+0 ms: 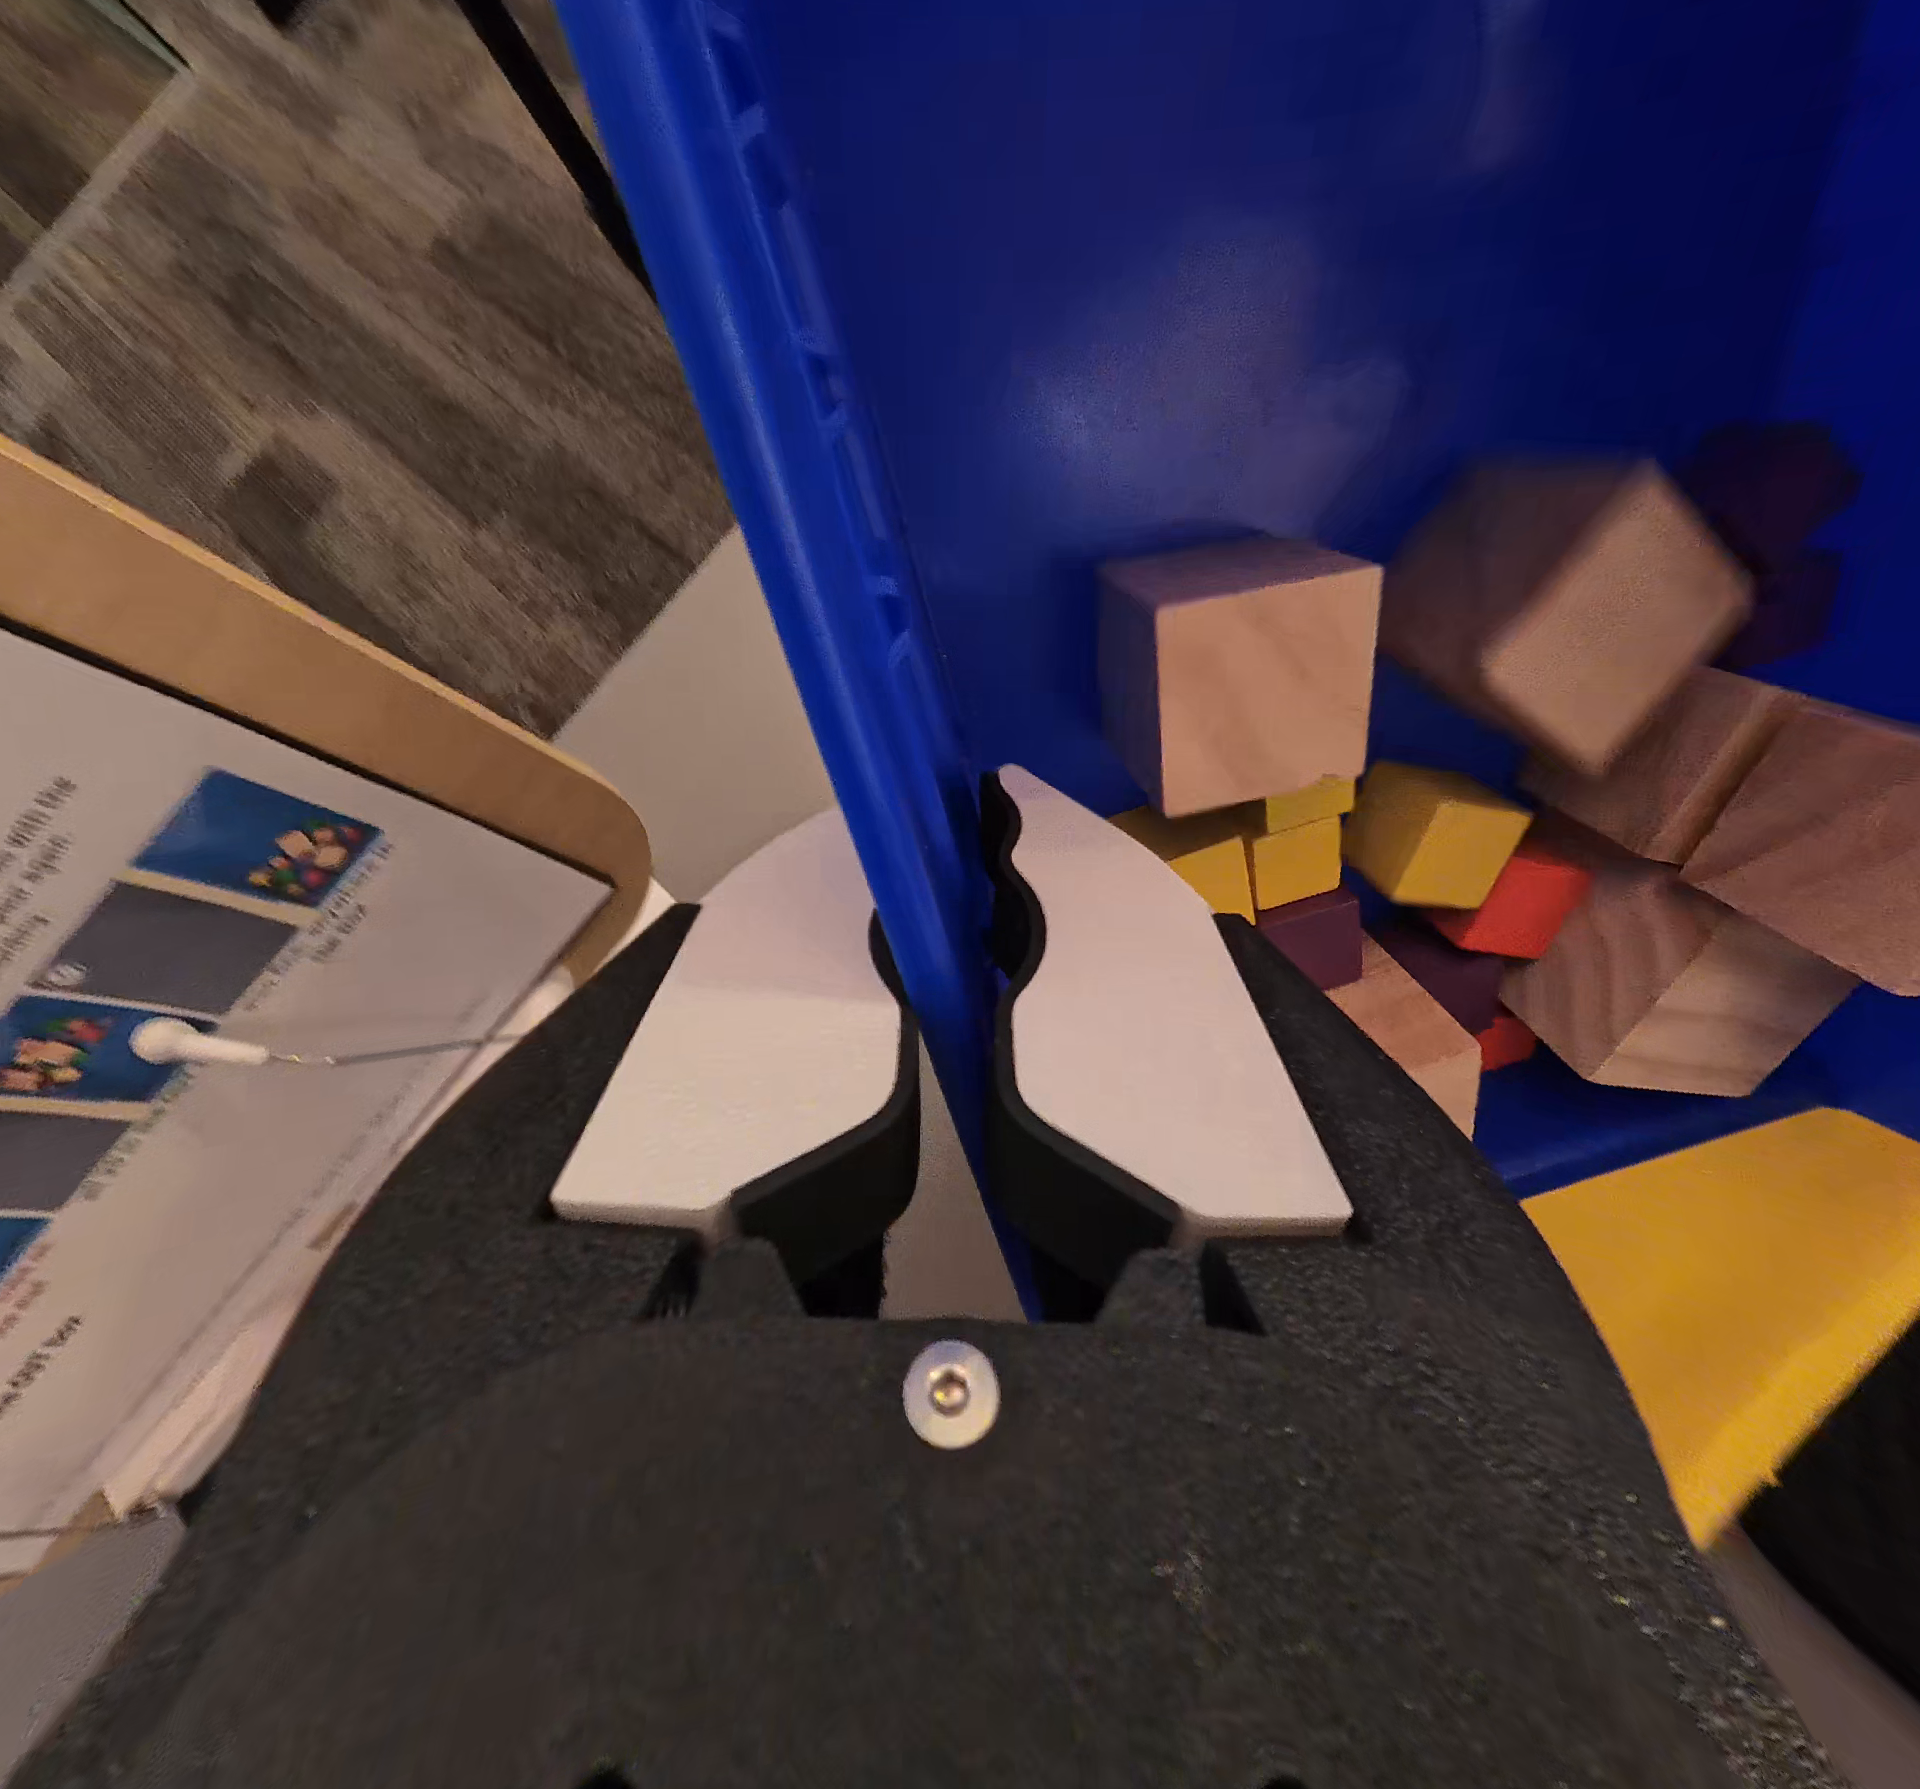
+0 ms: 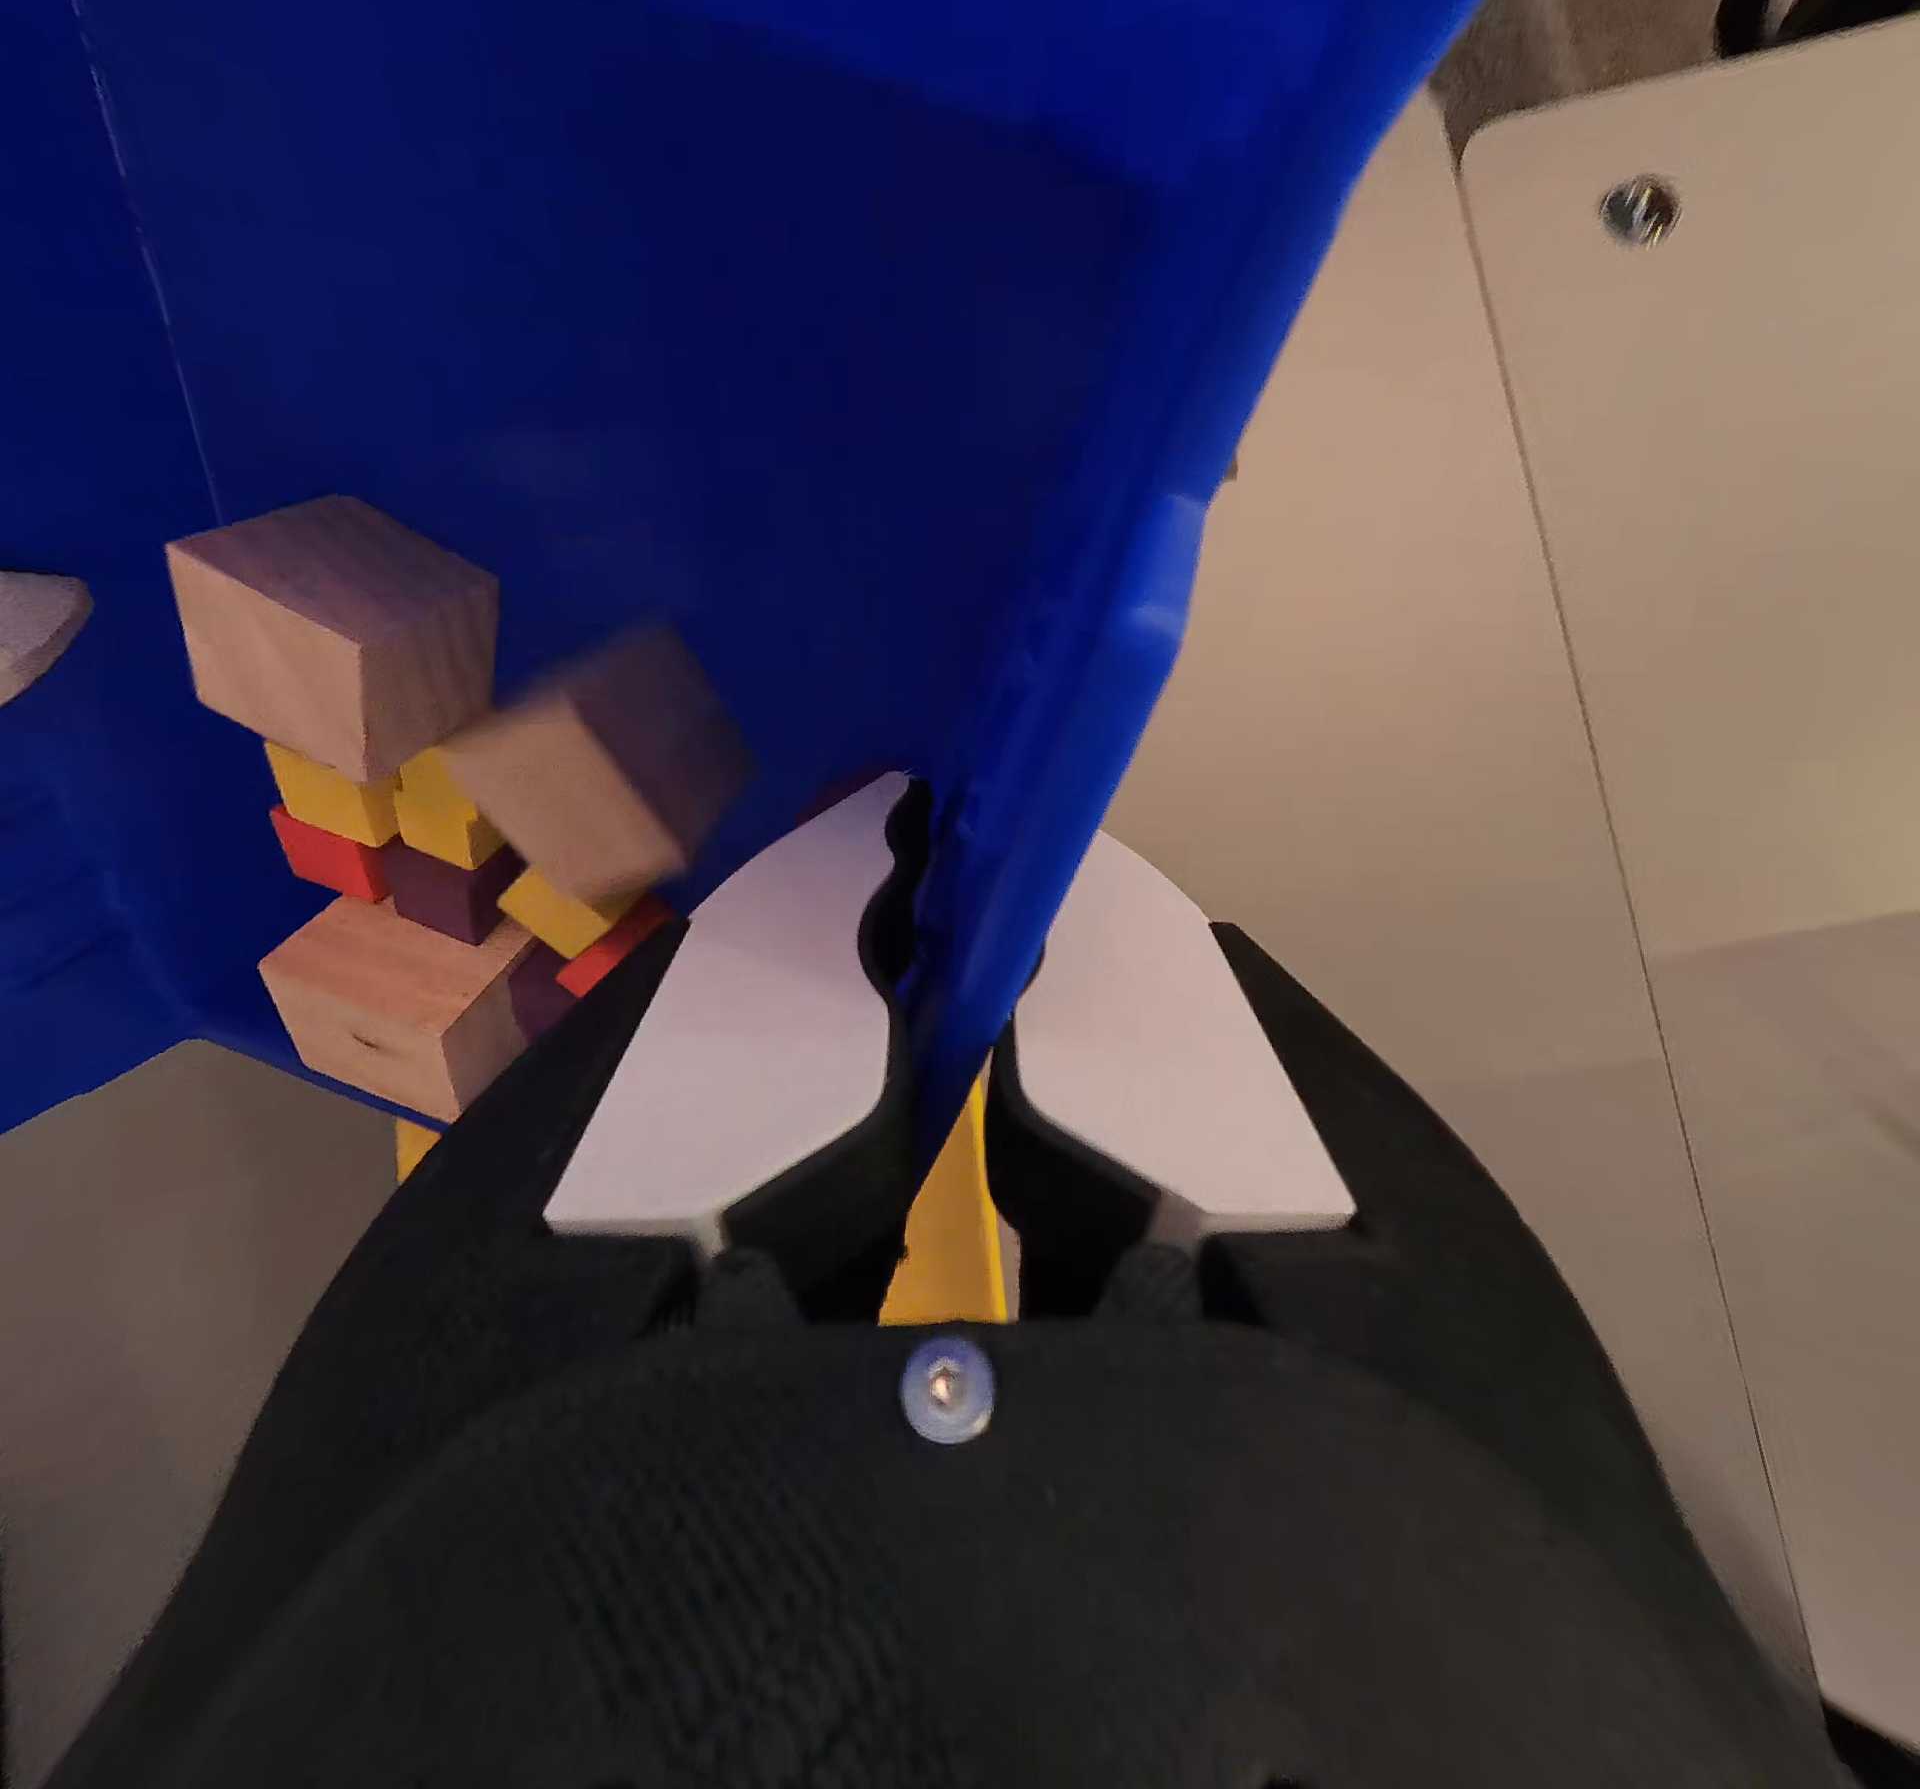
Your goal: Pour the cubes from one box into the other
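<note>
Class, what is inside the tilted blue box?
Inside the blue box: plain wooden cubes, small yellow cubes, red and purple ones, piled at its lower end. Cubes buried underneath are hidden.

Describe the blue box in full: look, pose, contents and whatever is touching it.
The blue box looks like smooth, glossy plastic with a ribbed rim. It is tipped up, its walls clamped on opposite sides by the left tongs and the right tongs. Wooden cubes, large plain ones and small yellow, red and purple ones, are piled at its low edge, one blurred as if tumbling. Just below that edge shows part of something yellow.
</note>
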Demonstrator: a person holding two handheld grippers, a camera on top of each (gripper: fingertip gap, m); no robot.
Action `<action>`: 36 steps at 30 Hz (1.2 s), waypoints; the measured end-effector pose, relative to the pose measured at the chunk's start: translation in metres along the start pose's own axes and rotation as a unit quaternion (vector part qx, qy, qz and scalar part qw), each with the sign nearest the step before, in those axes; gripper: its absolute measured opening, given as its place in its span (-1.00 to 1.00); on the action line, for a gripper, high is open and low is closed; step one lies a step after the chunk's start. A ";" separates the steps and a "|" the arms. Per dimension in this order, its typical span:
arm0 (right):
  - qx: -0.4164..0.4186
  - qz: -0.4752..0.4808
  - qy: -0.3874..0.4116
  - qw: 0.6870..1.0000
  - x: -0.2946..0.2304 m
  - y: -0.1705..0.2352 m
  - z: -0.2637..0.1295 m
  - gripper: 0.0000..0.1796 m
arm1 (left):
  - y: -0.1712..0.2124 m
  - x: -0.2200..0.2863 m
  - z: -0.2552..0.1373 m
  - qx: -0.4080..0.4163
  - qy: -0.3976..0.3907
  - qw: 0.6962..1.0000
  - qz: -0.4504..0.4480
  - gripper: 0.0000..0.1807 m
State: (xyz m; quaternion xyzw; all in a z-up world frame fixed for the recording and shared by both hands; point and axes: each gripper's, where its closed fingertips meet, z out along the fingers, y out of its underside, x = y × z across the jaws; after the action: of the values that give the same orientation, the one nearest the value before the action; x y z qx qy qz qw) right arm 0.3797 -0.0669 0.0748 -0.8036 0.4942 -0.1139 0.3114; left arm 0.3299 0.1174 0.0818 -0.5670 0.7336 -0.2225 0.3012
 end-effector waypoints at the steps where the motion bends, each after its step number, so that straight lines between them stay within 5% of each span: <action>1: 0.021 -0.004 -0.001 1.000 0.001 -0.005 -0.001 -0.90 | -0.006 -0.002 -0.001 0.019 -0.009 1.000 0.007 -0.91; 7: 0.150 -0.041 0.032 0.987 0.006 -0.024 -0.019 -0.90 | -0.031 -0.005 -0.008 0.126 -0.042 0.990 0.037 -0.91; 20: 0.267 -0.032 0.031 0.963 0.007 -0.028 -0.037 -0.91 | -0.042 -0.001 -0.023 0.223 -0.070 0.970 0.071 -0.91; 36: 0.296 -0.069 0.057 0.951 -0.012 -0.024 -0.041 -0.92 | -0.022 -0.009 -0.030 0.277 -0.083 0.956 0.039 -0.92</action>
State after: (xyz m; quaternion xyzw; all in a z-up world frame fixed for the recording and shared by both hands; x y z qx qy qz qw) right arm 0.3712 -0.0644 0.1234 -0.6997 0.3990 -0.3221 0.4975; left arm 0.3260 0.1194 0.1201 -0.4485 0.6372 -0.3570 0.5152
